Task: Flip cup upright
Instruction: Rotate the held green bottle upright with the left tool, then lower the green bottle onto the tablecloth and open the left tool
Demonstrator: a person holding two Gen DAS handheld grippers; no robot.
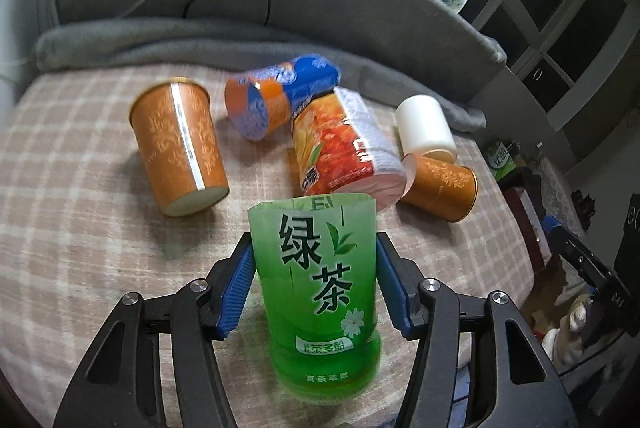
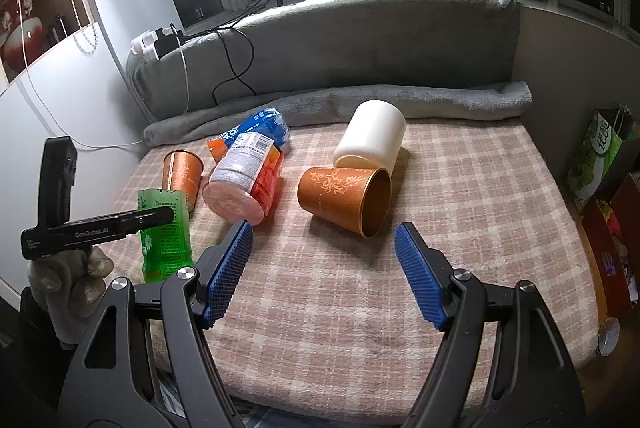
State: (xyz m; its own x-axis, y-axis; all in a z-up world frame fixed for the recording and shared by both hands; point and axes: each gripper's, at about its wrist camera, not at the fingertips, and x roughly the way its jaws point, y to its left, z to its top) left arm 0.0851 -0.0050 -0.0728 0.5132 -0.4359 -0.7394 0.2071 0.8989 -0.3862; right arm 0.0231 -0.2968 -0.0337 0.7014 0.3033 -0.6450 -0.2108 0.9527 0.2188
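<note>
My left gripper (image 1: 314,284) is shut on a green cut-bottle cup (image 1: 318,288) with Chinese tea lettering, its blue pads against both sides; the open cut rim points away and up. The same cup shows in the right wrist view (image 2: 164,232), standing upright near the mattress's left edge with the left gripper on it. My right gripper (image 2: 324,268) is open and empty, low over the checked cover, in front of an orange paper cup (image 2: 346,198) lying on its side with its mouth toward me.
An orange cup (image 1: 178,144) stands upside down at left. A blue-orange cup (image 1: 276,100), a red-orange cup (image 1: 344,148) and a white cup (image 1: 426,124) lie on the checked mattress (image 2: 360,308). A grey blanket roll (image 2: 400,104) and headboard lie behind.
</note>
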